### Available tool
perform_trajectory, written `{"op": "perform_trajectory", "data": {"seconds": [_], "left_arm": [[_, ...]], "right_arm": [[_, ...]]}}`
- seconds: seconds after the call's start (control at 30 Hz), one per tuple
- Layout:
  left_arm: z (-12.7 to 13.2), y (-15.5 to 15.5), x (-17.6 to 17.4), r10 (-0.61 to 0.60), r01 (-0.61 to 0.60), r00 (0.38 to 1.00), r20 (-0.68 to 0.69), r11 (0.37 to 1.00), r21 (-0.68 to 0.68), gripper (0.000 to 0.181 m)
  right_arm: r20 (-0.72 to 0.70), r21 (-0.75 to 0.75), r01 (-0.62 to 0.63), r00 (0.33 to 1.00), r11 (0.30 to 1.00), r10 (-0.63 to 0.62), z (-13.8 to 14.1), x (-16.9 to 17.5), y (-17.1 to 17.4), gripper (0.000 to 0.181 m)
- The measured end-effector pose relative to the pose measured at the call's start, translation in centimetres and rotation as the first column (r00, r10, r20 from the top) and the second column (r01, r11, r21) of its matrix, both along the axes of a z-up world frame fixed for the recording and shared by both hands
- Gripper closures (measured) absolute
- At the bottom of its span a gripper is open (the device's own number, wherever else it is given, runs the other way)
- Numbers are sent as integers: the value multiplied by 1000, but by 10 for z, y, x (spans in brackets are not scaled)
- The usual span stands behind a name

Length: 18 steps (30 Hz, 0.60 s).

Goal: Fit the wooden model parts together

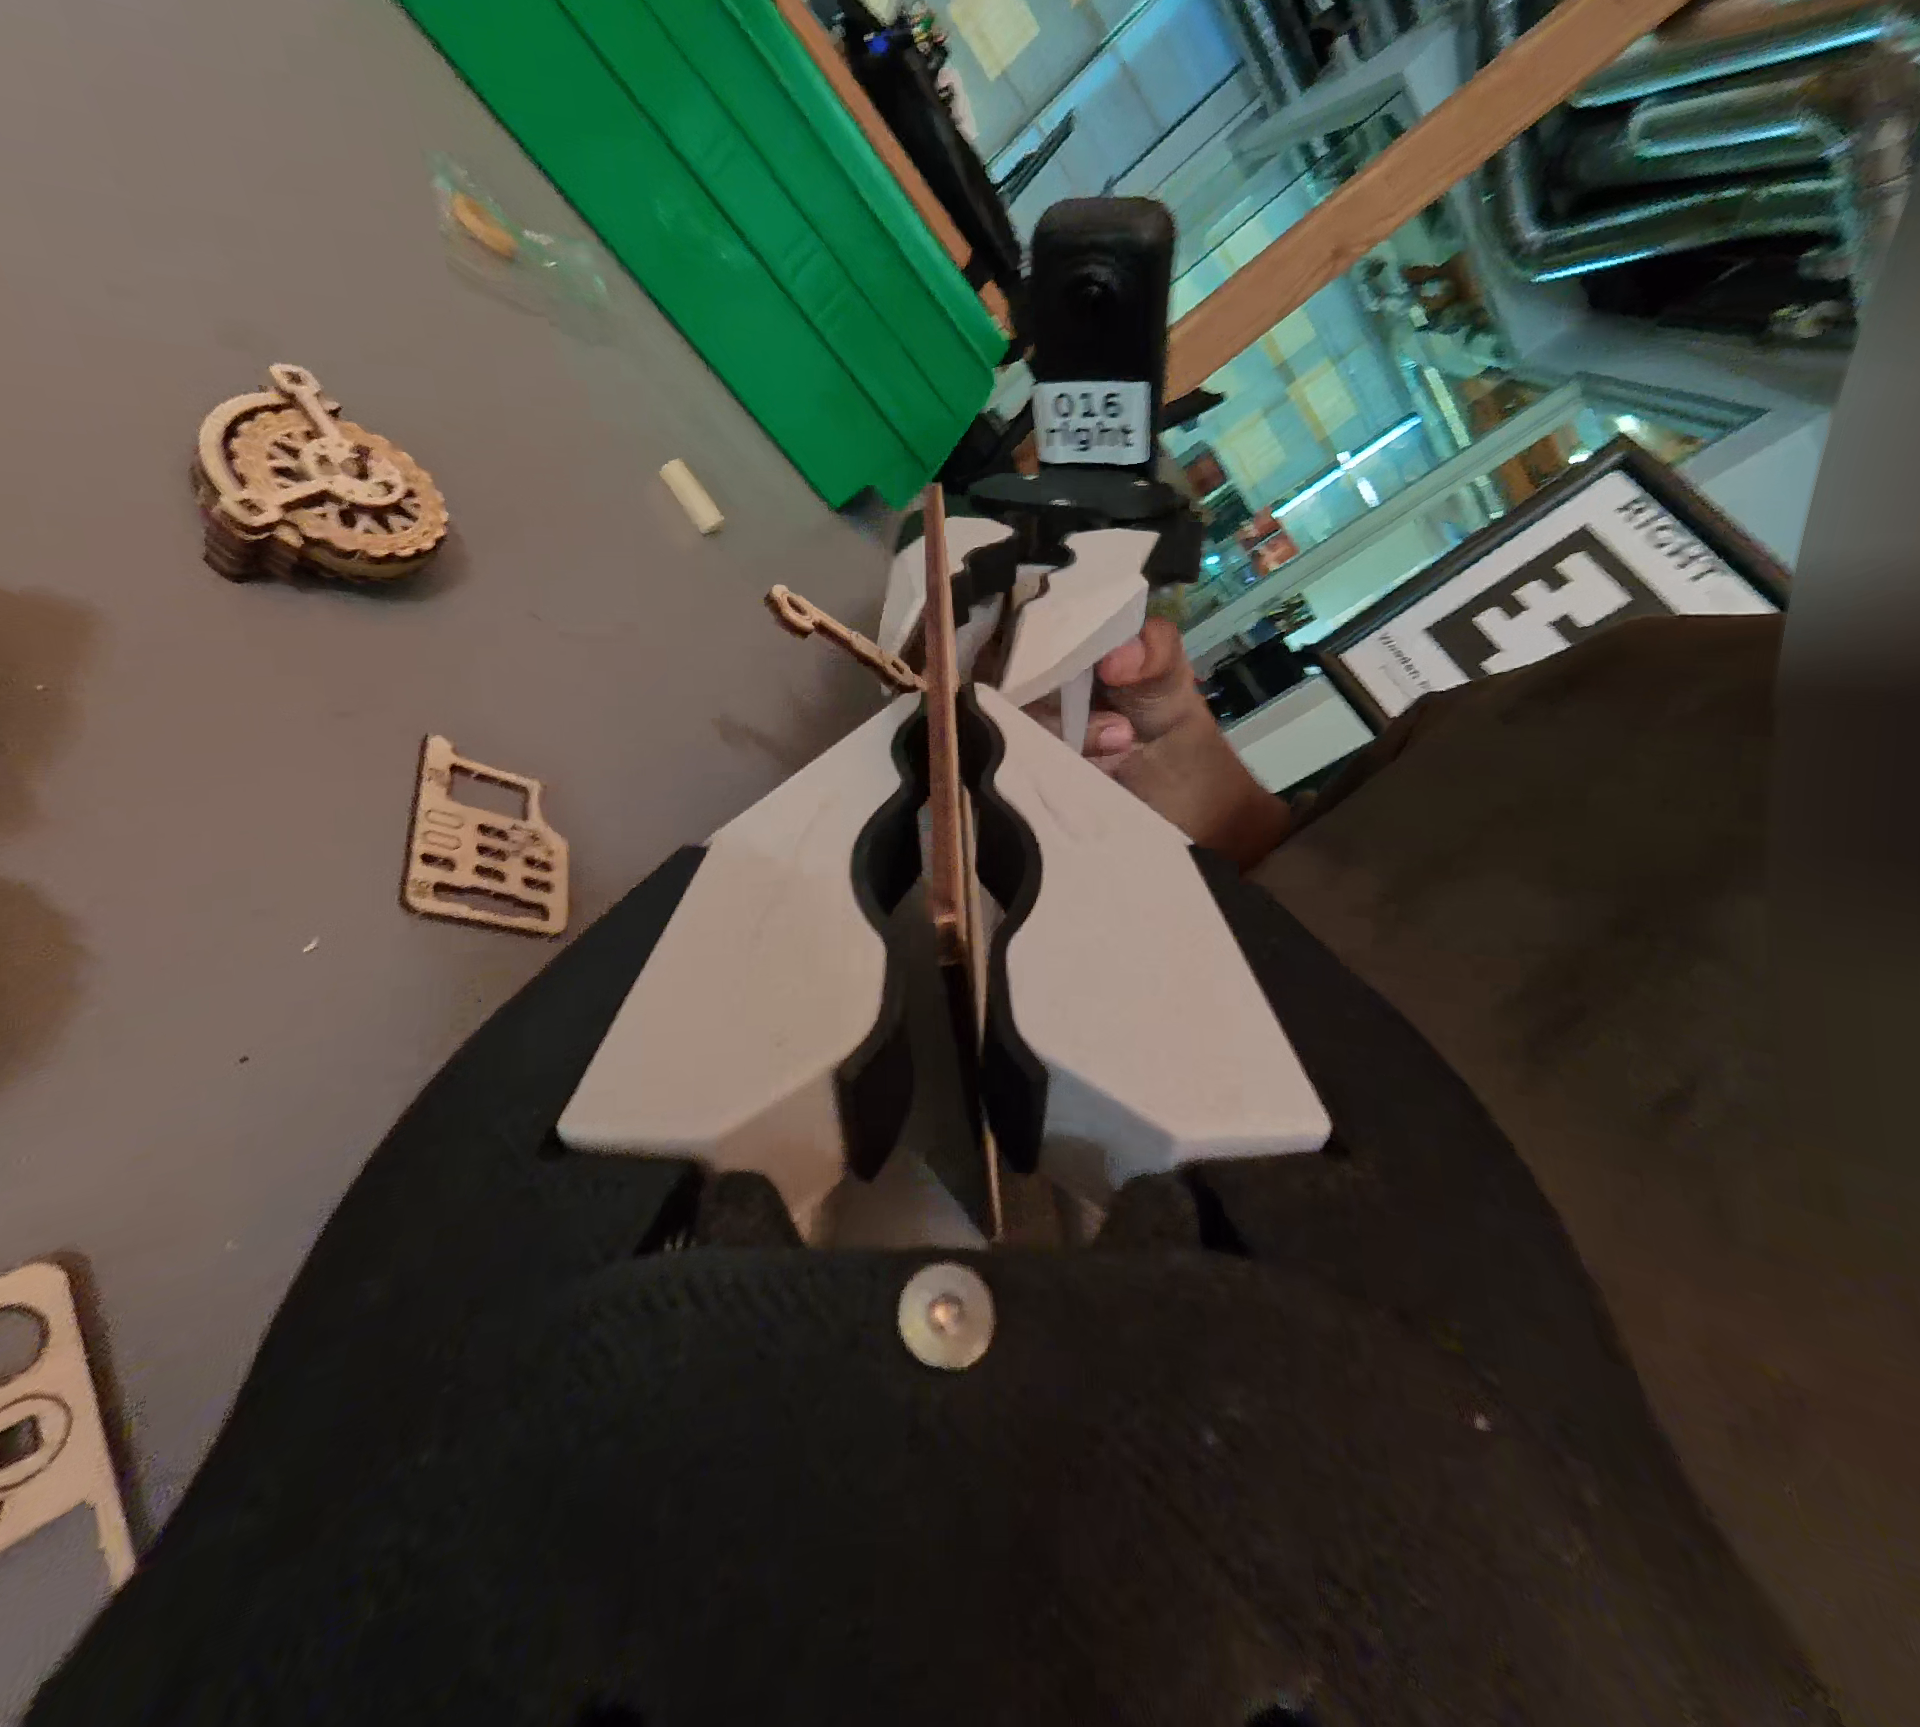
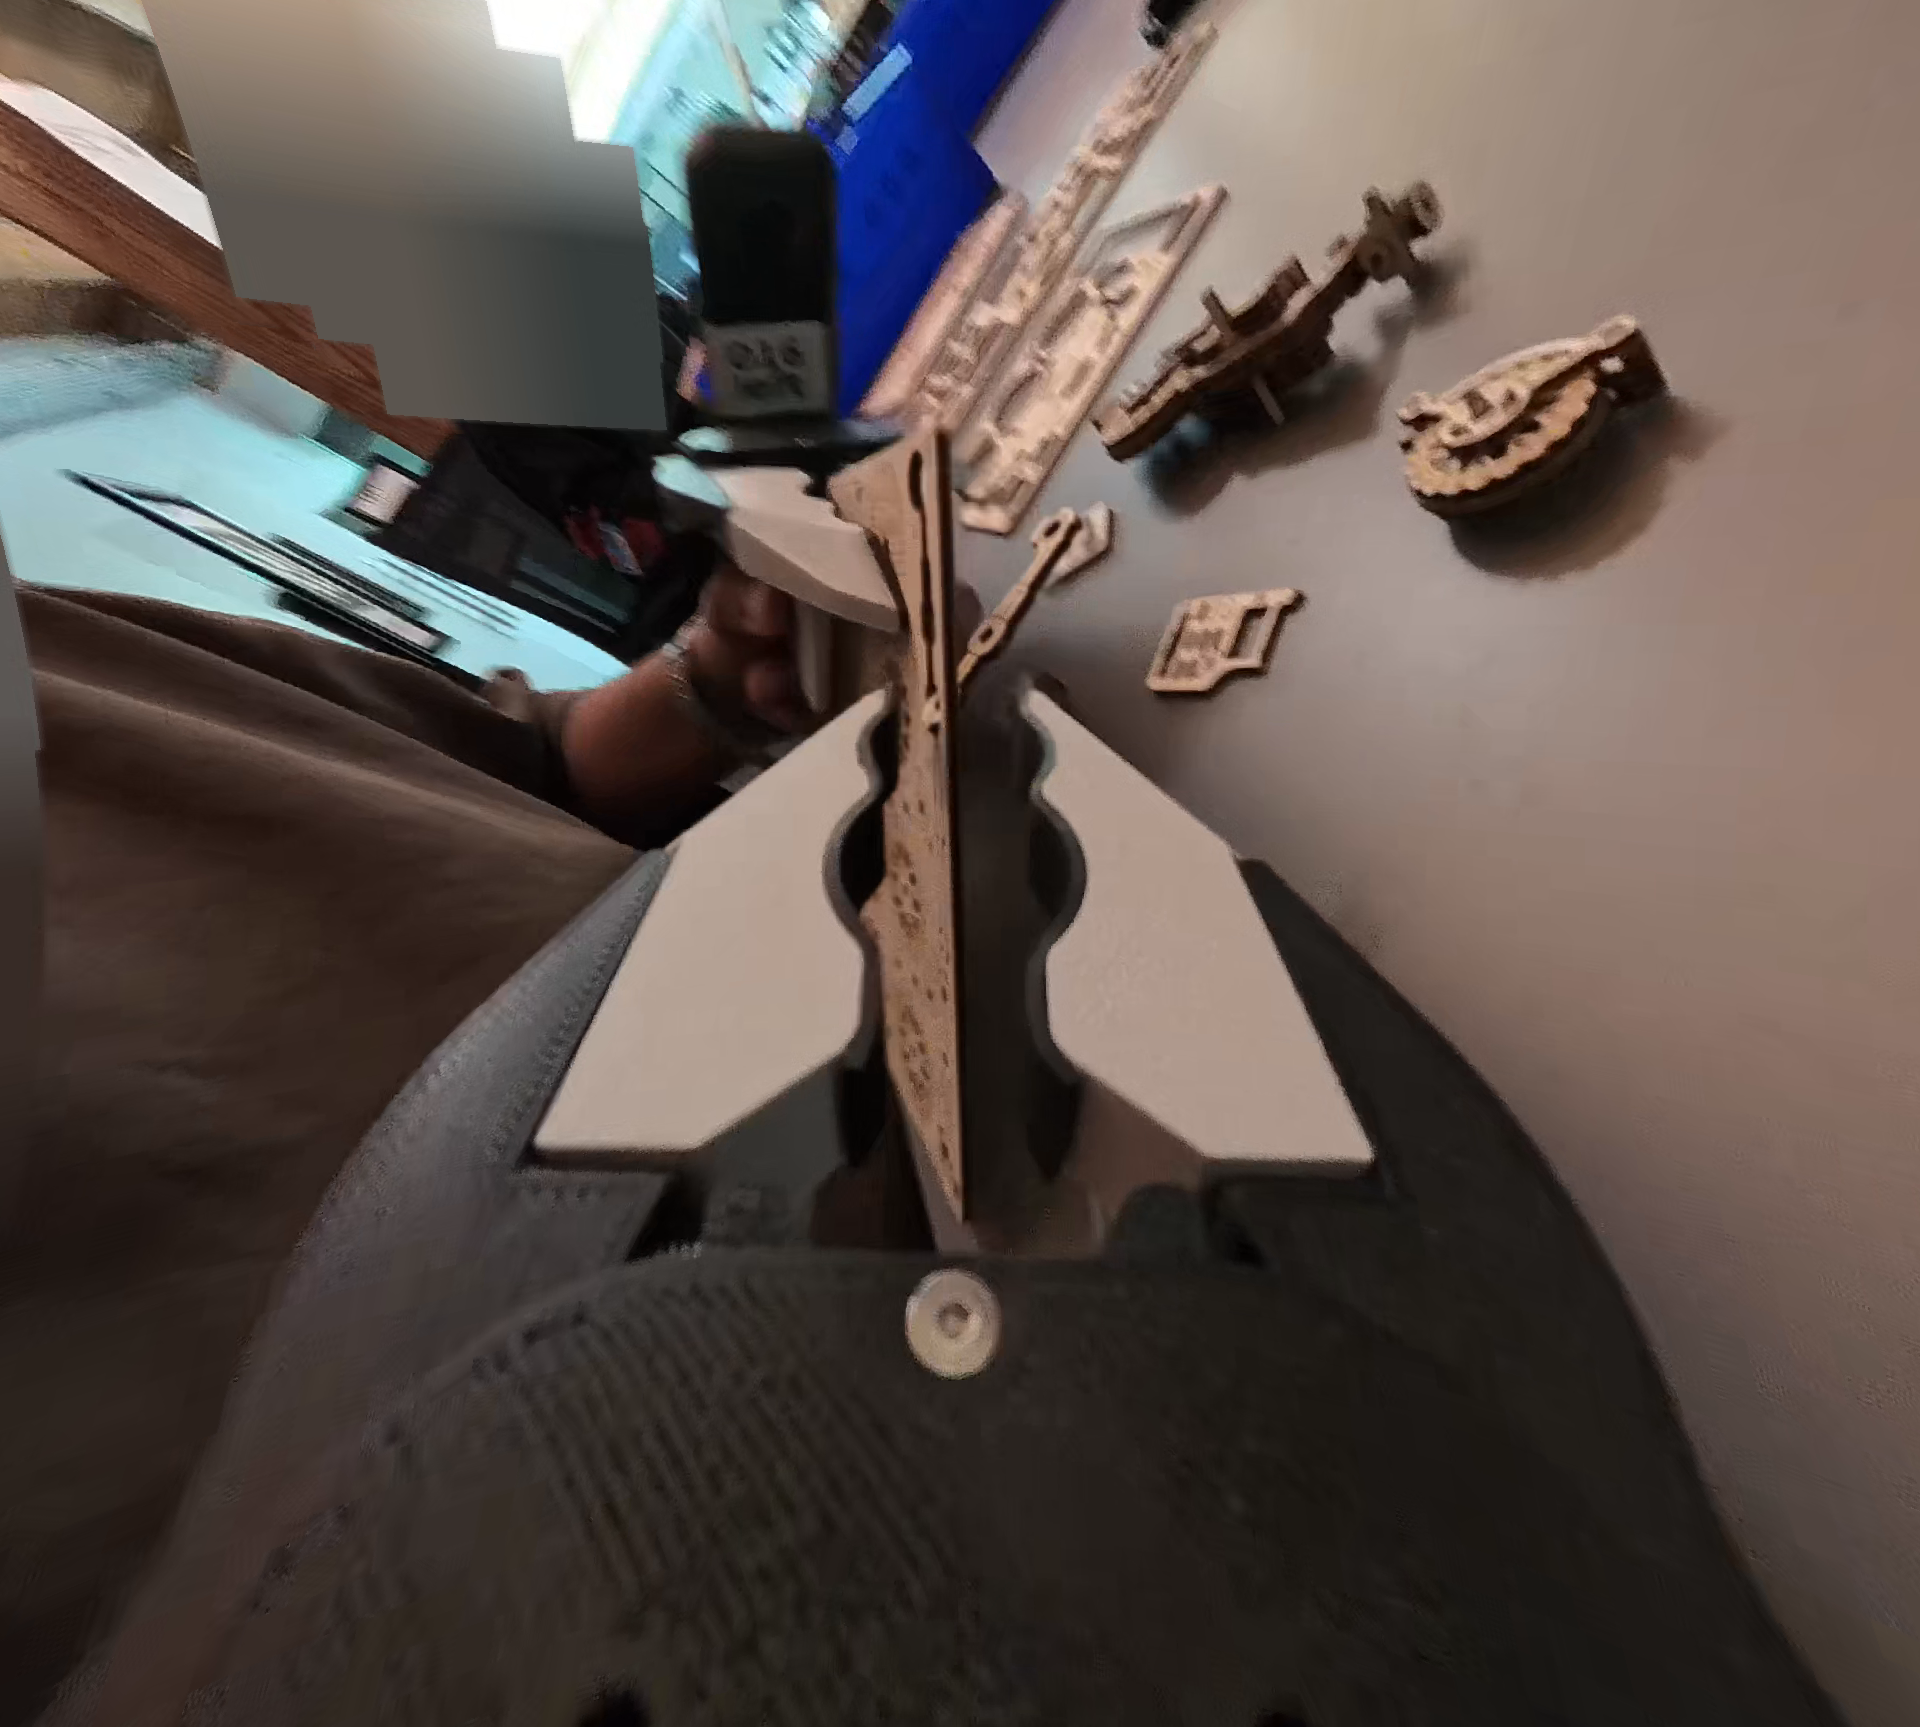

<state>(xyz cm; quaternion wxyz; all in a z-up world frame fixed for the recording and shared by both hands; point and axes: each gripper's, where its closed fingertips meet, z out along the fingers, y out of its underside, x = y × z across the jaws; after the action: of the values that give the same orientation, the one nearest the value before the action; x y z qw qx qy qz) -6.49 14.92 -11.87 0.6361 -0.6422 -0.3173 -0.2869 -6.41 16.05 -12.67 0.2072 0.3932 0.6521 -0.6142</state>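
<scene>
- Clamping a thin wooden sheet [image 1: 948, 804] edge-on, my left gripper [image 1: 945, 721] has both white fingers [image 1: 790, 939] closed on it; the sheet runs up the gap between the black pads.
- My right gripper [image 2: 951, 701] is likewise closed on the same sheet [image 2: 920, 846], seen here as a perforated panel standing on edge between the fingers [image 2: 717, 971].
- The two grippers face each other, fingertips near; the sheet spans both and is held clear of the table [image 1: 260, 119].
- A slim wooden rod [image 1: 844, 636] with a ring end sticks out sideways from the sheet, just past my left fingertips. In the right view it [image 2: 1023, 591] angles out toward the table side.
- A hand [image 1: 1153, 701] grips the right tool's handle; another hand [image 2: 748, 649] grips the left tool's handle.
- On the table lie a round gear assembly [image 1: 317, 482], a small cut-out panel [image 1: 483, 841], a short pale peg [image 1: 691, 495] and the corner of a larger fret sheet [image 1: 52, 1407].
- The right view adds a long part-built frame [image 2: 1268, 327] beside the gear assembly [image 2: 1527, 420], several fret sheets [image 2: 1070, 295] and the small panel [image 2: 1221, 638].
- A green bin [image 1: 665, 150] stands at the table's far edge; a blue box [image 2: 935, 150] sits beyond the fret sheets.
- The right view is motion-blurred; fine detail cannot be told.
</scene>
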Motion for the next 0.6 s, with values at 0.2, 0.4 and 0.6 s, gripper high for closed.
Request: {"op": "perform_trajectory", "data": {"seconds": [0.2,0.4,0.6], "left_arm": [[21,-5,13,-89,97,993,-78,990,105,181],[18,5,35,-170,181,971,-168,982,50,181],[22,8,45,-206,222,957,-204,973,58,181]], "right_arm": [[117,-198,52,993,979,-30,16,-10,12,163],[190,-233,-33,979,972,79,14,9,-10,165],[180,-198,2,983,980,34,12,3,-3,181]]}}
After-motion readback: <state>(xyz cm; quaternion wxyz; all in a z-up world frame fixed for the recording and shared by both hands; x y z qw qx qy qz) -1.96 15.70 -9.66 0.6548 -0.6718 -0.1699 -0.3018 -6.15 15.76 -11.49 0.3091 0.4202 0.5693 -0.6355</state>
